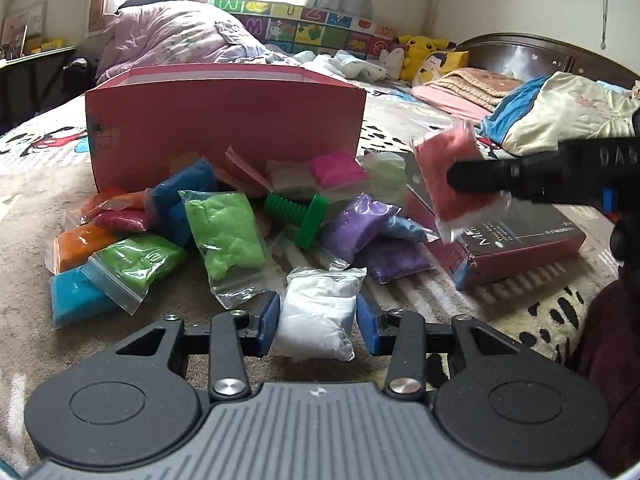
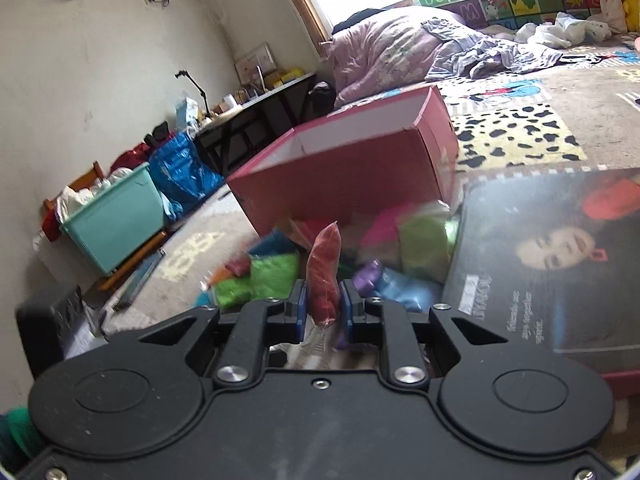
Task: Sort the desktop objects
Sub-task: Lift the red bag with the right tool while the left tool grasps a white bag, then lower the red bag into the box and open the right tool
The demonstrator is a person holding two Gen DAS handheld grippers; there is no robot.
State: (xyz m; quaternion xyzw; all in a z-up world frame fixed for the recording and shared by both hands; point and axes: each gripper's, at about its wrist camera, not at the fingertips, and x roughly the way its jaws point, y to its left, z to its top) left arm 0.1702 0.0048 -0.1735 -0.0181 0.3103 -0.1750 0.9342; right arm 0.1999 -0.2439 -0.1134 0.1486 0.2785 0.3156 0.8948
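Between left gripper (image 1: 318,322) pads: white clay packet in clear plastic (image 1: 316,316), pinched, resting on the patterned bedspread (image 1: 120,332).
Right gripper (image 2: 323,304) jaws clamp a red clay packet (image 2: 323,276), raised before the open pink cardboard box (image 2: 352,168).

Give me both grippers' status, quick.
Left gripper: closed on the white bag, which lies on the bed.
Right gripper: shut on the red bag, held up off the pile.
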